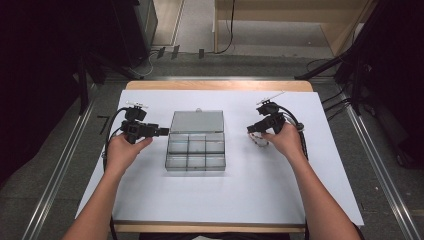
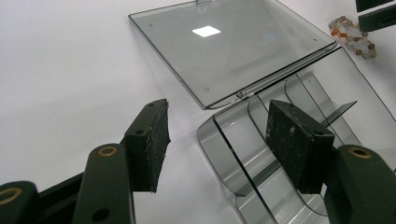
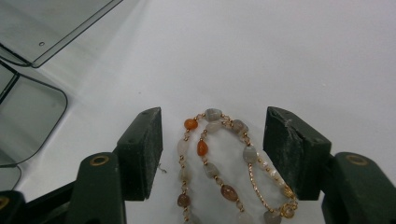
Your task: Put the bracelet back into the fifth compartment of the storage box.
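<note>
Straddling the bracelet point(image 3: 219, 163), the right gripper point(image 3: 212, 147) gapes wide.

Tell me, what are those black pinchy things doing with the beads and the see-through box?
A person holds a gripper in each hand at a white table. The right gripper has its jaws open on either side of a beaded bracelet lying on the table, not pinching it yet. The left gripper waits, jaws open, at the corner of a clear box with little compartments. The box's lid is flipped open flat behind it, and the compartments look empty.
</note>
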Demonstrator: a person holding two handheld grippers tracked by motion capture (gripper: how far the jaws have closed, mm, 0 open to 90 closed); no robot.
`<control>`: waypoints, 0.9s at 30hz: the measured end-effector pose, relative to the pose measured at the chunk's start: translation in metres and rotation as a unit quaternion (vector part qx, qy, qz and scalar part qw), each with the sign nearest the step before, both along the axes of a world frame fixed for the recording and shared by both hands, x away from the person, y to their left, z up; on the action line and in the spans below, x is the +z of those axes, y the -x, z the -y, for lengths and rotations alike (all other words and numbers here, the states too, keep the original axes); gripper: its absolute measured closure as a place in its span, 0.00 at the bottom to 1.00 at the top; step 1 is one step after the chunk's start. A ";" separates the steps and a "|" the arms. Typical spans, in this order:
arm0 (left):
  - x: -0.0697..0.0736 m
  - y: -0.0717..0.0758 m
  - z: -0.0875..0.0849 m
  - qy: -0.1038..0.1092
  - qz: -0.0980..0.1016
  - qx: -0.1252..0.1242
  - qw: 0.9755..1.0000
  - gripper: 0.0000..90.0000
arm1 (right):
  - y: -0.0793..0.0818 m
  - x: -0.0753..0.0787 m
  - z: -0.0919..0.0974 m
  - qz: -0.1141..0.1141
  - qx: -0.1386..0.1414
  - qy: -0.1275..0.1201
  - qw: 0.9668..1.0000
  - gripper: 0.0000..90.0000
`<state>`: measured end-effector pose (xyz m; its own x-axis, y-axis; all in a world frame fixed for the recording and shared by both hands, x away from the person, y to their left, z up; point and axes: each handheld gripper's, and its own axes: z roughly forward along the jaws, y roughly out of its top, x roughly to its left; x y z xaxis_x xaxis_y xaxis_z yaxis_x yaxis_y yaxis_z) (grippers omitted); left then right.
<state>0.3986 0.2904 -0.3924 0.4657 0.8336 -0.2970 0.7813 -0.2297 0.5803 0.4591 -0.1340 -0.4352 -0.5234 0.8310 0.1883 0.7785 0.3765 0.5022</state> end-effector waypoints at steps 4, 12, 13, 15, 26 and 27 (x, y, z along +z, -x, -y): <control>-0.001 0.002 -0.002 -0.002 -0.001 0.003 1.000 0.45 | -0.004 -0.006 -0.001 -0.008 0.002 0.004 1.000 0.39; -0.001 0.003 -0.004 -0.003 -0.002 0.005 1.000 0.45 | -0.011 -0.011 -0.005 -0.007 0.010 0.024 1.000 0.37; -0.001 0.004 -0.004 -0.003 -0.002 0.006 1.000 0.45 | -0.011 -0.012 -0.006 -0.009 0.011 0.025 1.000 0.37; -0.001 0.004 -0.004 -0.003 -0.002 0.005 1.000 0.45 | -0.012 -0.014 -0.007 -0.012 0.010 0.029 0.999 0.36; -0.002 0.004 -0.005 -0.003 -0.002 0.006 1.000 0.45 | -0.013 -0.018 -0.011 -0.020 0.017 0.041 0.999 0.33; -0.002 0.004 -0.005 -0.003 -0.002 0.006 1.000 0.45 | -0.012 -0.018 -0.011 -0.021 0.019 0.042 0.999 0.33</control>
<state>0.3942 0.2951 -0.3942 0.4544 0.8413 -0.2929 0.7859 -0.2239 0.5763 0.4716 -0.1233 -0.4532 -0.5486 0.8240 0.1416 0.7820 0.4458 0.4355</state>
